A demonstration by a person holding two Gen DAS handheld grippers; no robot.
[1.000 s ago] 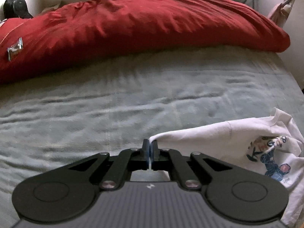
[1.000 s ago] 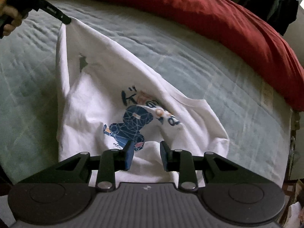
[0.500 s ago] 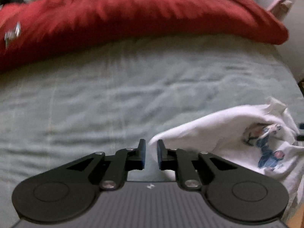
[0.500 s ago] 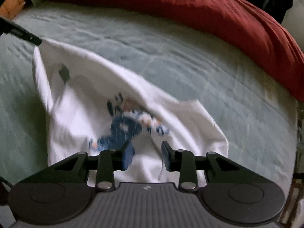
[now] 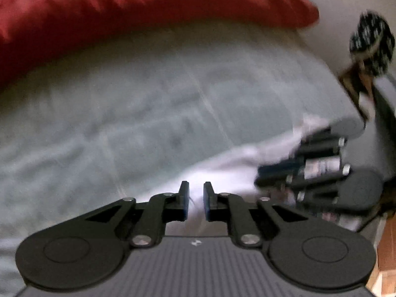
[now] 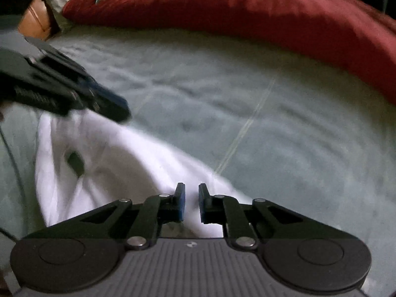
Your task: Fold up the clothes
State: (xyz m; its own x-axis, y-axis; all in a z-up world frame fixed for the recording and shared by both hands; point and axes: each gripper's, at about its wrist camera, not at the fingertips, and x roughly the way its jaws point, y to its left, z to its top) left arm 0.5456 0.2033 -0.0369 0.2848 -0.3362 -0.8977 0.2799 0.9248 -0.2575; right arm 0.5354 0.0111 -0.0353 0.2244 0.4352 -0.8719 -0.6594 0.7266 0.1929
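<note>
Covering the bed, a grey-green sheet [image 6: 284,136] meets a red duvet [image 5: 136,7].

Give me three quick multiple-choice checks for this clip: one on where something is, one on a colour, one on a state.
1. Where is the bulky red duvet?
A. On top of the white cotton T-shirt
B. Along the far side of the bed, beyond the T-shirt
C. On the floor

2. What colour is the bedsheet under the T-shirt?
A. Grey-green
B. Yellow
C. Black

3. What state is the T-shirt in?
A. On a hanger
B. A neat folded square
C. Spread loose and creased

Answers: 1 B, bare sheet separates duvet and shirt; 2 A, the wrinkled sheet is pale grey-green; 3 C, it sprawls in soft folds on the sheet.
</note>
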